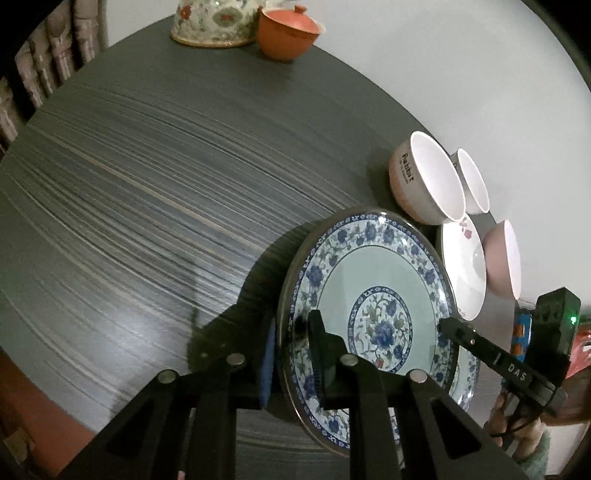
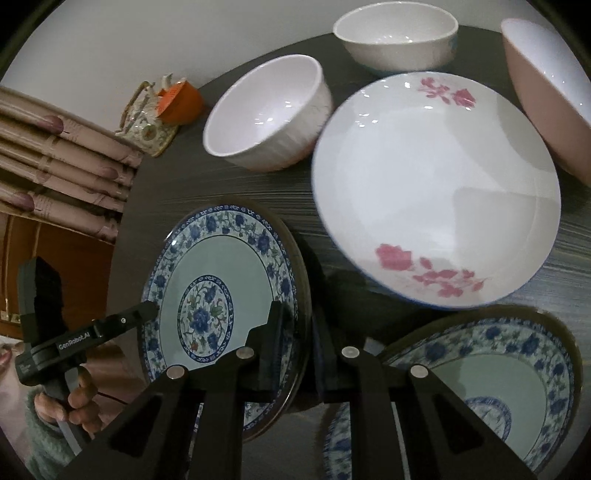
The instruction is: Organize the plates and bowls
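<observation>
A blue floral plate [image 1: 373, 295] is held on edge above the dark table [image 1: 147, 184]. My left gripper [image 1: 291, 332] is shut on its rim, one finger on each face. My right gripper [image 2: 299, 321] is shut on the opposite rim of the same plate [image 2: 218, 280]. Each gripper shows in the other's view, the right one [image 1: 454, 328] and the left one [image 2: 147, 308]. A second blue floral plate [image 2: 480, 384] lies under the right gripper. A white plate with pink flowers [image 2: 436, 184], two white bowls [image 2: 266, 114] [image 2: 395, 37] and a pink bowl [image 2: 546, 96] stand beyond.
A floral teapot [image 1: 210, 22] and an orange lidded cup [image 1: 288, 33] stand at the table's far edge. Chair backs [image 1: 44, 70] line the left side. A pale wall is behind the bowls.
</observation>
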The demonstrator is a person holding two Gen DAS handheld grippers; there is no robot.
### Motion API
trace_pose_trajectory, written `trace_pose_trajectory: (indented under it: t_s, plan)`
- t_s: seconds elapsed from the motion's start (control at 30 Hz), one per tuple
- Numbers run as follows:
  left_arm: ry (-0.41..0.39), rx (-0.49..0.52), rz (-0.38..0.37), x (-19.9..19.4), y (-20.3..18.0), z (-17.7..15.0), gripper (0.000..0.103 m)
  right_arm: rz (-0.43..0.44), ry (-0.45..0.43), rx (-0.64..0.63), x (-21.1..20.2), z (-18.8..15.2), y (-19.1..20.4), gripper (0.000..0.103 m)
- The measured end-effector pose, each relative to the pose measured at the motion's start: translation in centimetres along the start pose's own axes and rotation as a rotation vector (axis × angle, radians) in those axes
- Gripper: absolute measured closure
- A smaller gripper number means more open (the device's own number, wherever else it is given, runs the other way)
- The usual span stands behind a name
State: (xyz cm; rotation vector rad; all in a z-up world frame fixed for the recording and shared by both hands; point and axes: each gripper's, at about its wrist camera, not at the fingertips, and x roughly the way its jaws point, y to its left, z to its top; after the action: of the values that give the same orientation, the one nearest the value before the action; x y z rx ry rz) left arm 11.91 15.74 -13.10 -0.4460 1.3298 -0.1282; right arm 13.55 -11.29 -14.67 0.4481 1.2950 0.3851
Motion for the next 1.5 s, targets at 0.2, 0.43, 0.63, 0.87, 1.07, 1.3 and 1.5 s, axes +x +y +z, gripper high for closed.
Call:
trace_pose_trajectory:
  t_s: [0.2, 0.43, 0.63, 0.87, 1.07, 1.3, 1.5]
  plan:
    - [-0.023, 0.000, 0.024, -1.2, 1.2, -0.3, 0.086, -0.014, -0.032, -0.052, -0.9, -1.8, 2.4, 0.089]
    - [-0.029, -0.010, 0.043, -1.7, 3.1, -0.8, 0.086, -0.001, -0.012, -0.044, 0.6, -3.7, 3.9, 0.089]
    - [-0.037, -0.010, 0.044, -2.0, 4.7, -1.0, 0.086, -0.006, 0.000, -0.041, 1.8, -4.3, 4.8, 0.088]
    - [-0.025, -0.026, 0.045, -0.7, 5.3, -1.0, 0.086, -0.022, -0.009, -0.036, 2.5, -5.2, 4.9, 0.088]
    - [-0.019, -0.024, 0.052, 0.1, 5.5, -0.6, 0.086, -0.036, -0.015, -0.038, 3.1, -5.5, 5.1, 0.088]
    - [-0.018, -0.021, 0.053, 0.5, 5.7, -0.4, 0.084, -0.045, -0.001, -0.040, 3.8, -5.6, 5.3, 0.087]
    - [0.001, -0.031, 0.065, 1.2, 5.7, -0.5, 0.082, -0.061, 0.015, -0.042, 4.3, -5.6, 5.4, 0.086]
